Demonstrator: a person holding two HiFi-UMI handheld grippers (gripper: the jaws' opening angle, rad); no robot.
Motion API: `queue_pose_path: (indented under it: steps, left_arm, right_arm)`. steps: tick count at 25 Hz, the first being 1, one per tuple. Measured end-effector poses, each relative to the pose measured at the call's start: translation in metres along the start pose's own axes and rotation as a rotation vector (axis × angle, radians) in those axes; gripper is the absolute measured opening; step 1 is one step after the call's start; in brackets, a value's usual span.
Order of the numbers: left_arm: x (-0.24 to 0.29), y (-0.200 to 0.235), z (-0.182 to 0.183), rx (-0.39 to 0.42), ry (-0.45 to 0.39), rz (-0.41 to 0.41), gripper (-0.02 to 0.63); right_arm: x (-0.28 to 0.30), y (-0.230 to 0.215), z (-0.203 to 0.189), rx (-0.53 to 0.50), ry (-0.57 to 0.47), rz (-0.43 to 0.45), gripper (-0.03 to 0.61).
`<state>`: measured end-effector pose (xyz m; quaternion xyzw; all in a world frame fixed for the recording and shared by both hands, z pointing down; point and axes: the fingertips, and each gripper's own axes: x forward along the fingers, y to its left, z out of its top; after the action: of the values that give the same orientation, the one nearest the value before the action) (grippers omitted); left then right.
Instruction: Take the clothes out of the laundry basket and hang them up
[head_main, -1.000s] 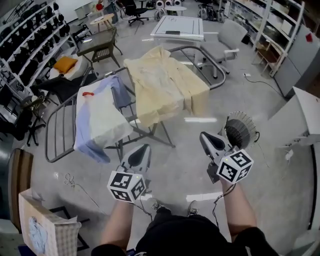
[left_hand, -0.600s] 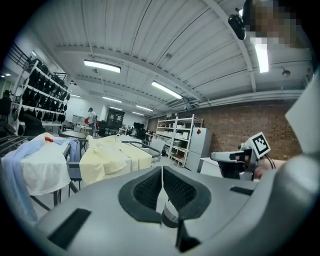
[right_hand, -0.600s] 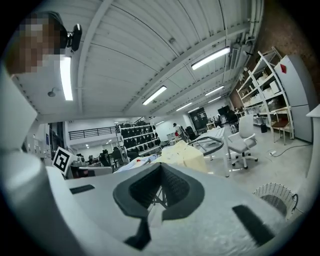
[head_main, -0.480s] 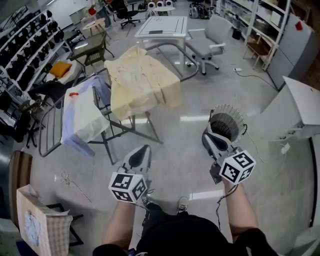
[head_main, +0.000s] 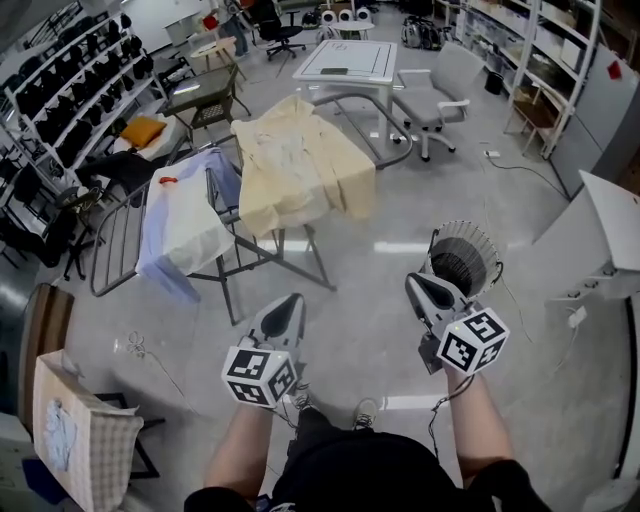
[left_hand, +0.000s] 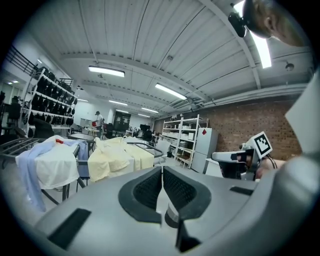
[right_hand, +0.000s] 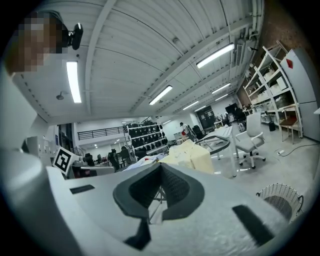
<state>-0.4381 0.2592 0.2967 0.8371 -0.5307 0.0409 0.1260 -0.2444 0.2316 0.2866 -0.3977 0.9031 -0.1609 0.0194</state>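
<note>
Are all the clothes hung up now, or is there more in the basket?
Done: a yellow garment and white and blue clothes lie over the drying rack. In hand: nothing, the left gripper and right gripper are shut and empty. Left: the wire basket looks empty, though its bottom is dim, so probably little.

Bright even light from ceiling strip lamps (right_hand: 73, 80), glare streaks on the floor (head_main: 400, 246), fisheye bending at edges.
</note>
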Motion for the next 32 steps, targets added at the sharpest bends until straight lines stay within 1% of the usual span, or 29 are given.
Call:
queue_pose_path:
  steps: [7,17,32]
  left_arm:
    - [-0.002,0.005,0.006,-0.003,-0.023,0.021,0.012]
    - [0.000,0.001,0.010,0.007,-0.025,0.032,0.012]
    - [0.009,-0.008,0.007,0.005,-0.018,0.020,0.012]
  right_arm:
    - [0.007,0.004,0.000,-0.015,0.013,0.025,0.005]
    - [0.009,0.003,0.002,-0.030,0.015,0.046,0.005]
    - [0.002,-0.007,-0.003,-0.018,0.019,0.033,0.005]
